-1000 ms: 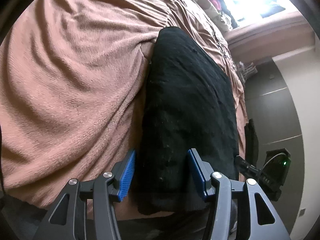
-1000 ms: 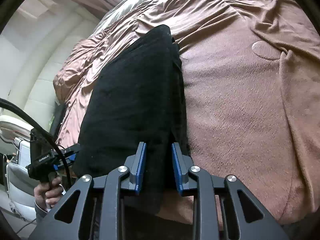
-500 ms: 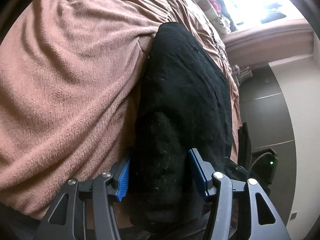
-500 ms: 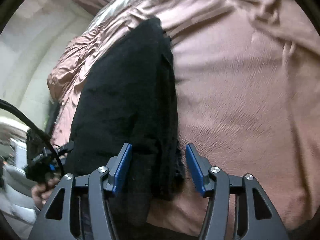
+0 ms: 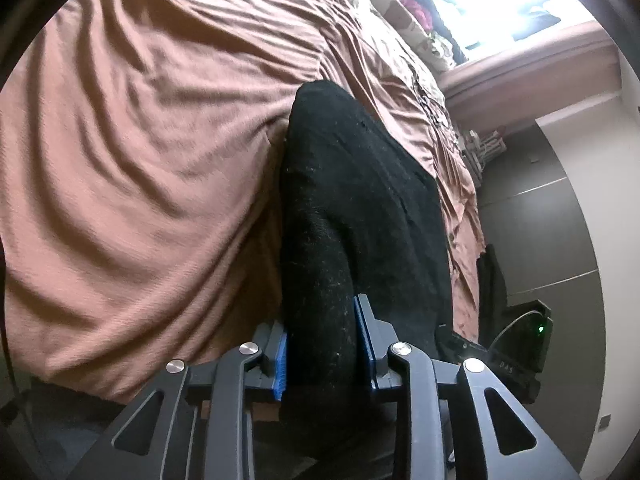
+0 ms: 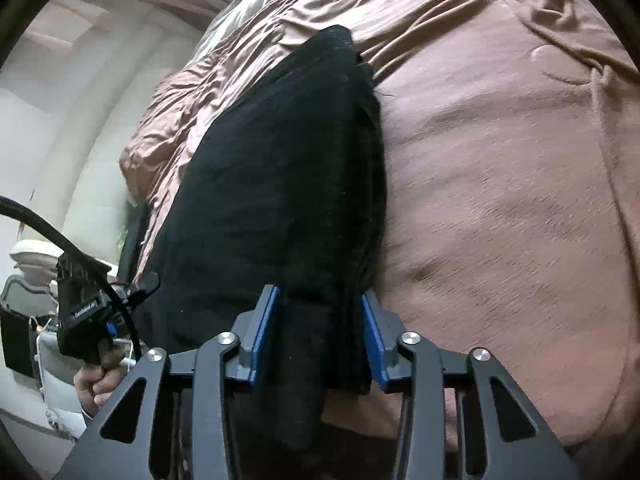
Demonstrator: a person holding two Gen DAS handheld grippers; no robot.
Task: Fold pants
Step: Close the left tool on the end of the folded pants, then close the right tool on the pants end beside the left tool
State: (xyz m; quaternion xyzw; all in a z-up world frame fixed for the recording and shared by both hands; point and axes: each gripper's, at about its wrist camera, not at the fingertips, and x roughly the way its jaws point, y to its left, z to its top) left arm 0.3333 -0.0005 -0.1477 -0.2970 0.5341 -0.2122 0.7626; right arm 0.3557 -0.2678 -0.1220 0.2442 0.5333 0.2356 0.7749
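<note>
The black pants [image 5: 352,200] lie as a long folded strip on the brown blanket [image 5: 140,160], running straight out ahead of both tongs, near end bunched between the pads. The left gripper [image 5: 322,344] has just been closing and now pinches that near edge; the right gripper [image 6: 318,332] has been closing too, fabric filling its gap, looks clamped. My take: lift both corners evenly, keep them level, then carry the end forward so it doesn't twist.
</note>
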